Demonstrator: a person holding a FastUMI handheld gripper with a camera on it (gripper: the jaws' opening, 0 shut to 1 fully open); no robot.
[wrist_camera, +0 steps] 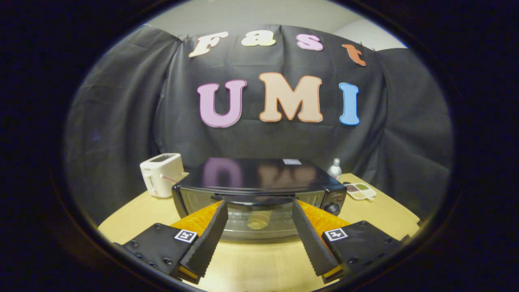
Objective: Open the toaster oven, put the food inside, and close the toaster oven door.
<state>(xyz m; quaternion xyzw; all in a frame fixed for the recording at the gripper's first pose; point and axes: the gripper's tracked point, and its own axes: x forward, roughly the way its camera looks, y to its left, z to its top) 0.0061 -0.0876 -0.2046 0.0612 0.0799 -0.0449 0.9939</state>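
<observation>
At the far left of the pale wooden table [263, 263], a small white pop-up toaster [161, 174] is seen standing upright, with a thin red mark across its side; no writing on it can be made out. Just to its right, and well ahead of the fingers, a black toaster oven [259, 190] with a glossy top and a glass door is placed at the middle of the table. Its door is closed, and a dark bar handle [253, 199] runs along the door's upper edge. Through the glass, a pale, ridged piece of food [258, 221] is seen lying inside the oven. A small white label sits on the oven's top, too small to be read, and a script brand mark above the round control knob [333, 208] on the right-hand panel is too blurred to be read.

The gripper [259, 205] is held wide apart, nothing being clamped; its fingertips are seen just below the handle's ends, though contact with the door cannot be judged.

Right of the oven, a small grey bottle with a white cap [334, 168] stands behind its corner, and a white compartmented tray [360, 190] holding dark and greenish fillings lies flat on the table.
</observation>
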